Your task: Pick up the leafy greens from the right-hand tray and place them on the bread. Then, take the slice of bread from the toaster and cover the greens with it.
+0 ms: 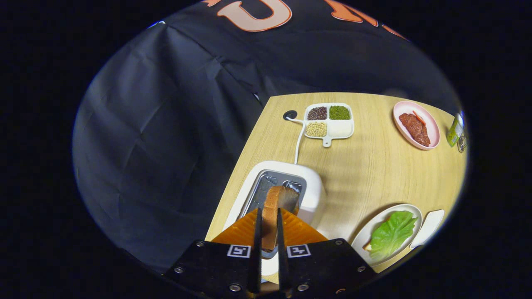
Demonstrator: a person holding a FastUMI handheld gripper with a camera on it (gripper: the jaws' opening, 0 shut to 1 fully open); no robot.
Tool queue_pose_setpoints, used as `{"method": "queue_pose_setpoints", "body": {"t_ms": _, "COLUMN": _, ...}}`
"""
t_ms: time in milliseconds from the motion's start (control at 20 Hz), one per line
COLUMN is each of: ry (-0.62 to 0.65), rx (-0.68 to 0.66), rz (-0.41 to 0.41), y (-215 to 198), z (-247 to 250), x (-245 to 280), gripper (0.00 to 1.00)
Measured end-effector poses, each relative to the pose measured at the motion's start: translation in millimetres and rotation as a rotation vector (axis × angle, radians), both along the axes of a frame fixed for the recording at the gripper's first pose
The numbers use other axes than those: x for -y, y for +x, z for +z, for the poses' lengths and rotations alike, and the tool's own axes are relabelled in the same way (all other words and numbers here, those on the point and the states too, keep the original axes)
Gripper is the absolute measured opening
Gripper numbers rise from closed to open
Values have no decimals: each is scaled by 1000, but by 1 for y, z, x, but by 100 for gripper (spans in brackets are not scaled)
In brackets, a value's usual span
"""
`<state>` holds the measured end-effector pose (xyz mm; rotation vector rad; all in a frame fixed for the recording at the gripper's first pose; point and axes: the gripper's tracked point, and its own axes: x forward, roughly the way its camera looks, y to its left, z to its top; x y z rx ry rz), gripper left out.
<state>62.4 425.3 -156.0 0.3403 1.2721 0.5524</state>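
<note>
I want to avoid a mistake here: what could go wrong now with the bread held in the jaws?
1. The gripper pinches the bread slice on its thin faces above the toaster; it may slip or get crushed.
2. A low swing could knock the toaster.
3. The leafy greens overhang the bread on the plate, so a careless drop may push them off.

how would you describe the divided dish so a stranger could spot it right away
On the light wooden table, look beyond the white toaster along its white cord. There sits a white square four-compartment dish with a short handle: three sections hold dark, green and pale grains. Its neighbour, the pink round plate, is undivided.
</note>
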Motion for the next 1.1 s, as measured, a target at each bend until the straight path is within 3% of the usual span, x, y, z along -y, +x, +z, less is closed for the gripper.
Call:
{"method": "queue_pose_setpoints", "body": {"t_ms": 200, "ry": 65, "rx": 7, "rz": -23, "y": -2, "z": 8, "x": 11, "gripper": 12}}
{"method": "queue_pose_setpoints", "body": {"t_ms": 1100, "ry": 255, "rx": 69, "rz": -192, "y": -14, "z": 49, "x": 105, "gripper": 12}}
